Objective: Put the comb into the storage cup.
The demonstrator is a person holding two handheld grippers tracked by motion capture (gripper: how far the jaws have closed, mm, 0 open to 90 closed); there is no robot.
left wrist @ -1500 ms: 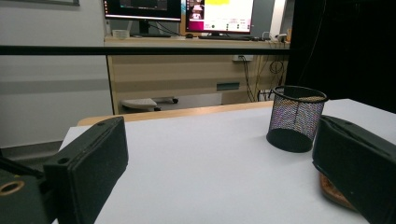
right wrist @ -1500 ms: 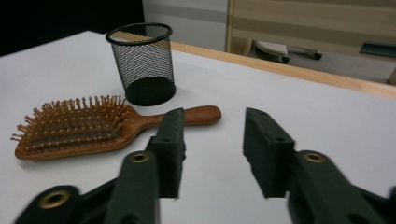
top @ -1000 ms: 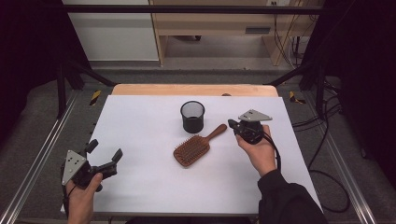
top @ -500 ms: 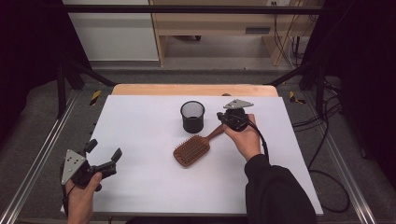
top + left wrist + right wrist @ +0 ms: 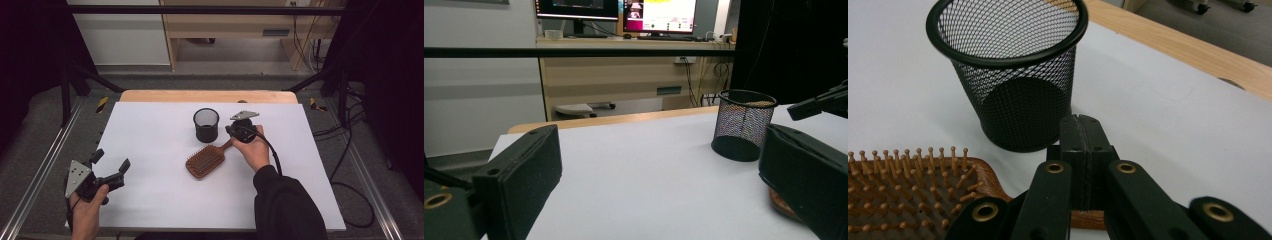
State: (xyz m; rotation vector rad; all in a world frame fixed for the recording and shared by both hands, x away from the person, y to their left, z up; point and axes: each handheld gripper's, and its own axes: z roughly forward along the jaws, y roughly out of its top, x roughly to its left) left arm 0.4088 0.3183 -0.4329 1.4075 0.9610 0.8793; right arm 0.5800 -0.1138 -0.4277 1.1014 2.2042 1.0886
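A brown wooden paddle hairbrush (image 5: 205,161) lies bristles up in the middle of the white table (image 5: 150,135). Its handle points toward a black mesh cup (image 5: 206,125) just behind it. My right gripper (image 5: 231,131) hangs over the handle's end, right of the cup. In the right gripper view its pads (image 5: 1082,131) are pressed together with nothing between them. The brush handle (image 5: 1088,220) lies under them and the cup (image 5: 1013,75) just ahead. My left gripper (image 5: 111,164) rests open at the table's near left. In the left gripper view its jaws (image 5: 659,190) stand wide apart, facing the cup (image 5: 743,125).
A wooden strip (image 5: 205,96) edges the table's far side. Metal rails (image 5: 45,165) run along both sides. Cables (image 5: 345,165) lie on the floor at the right. A desk with monitors (image 5: 614,10) stands beyond the table.
My right gripper has moved left and down, from the table's right side to the brush handle beside the cup. The left gripper has stayed in place.
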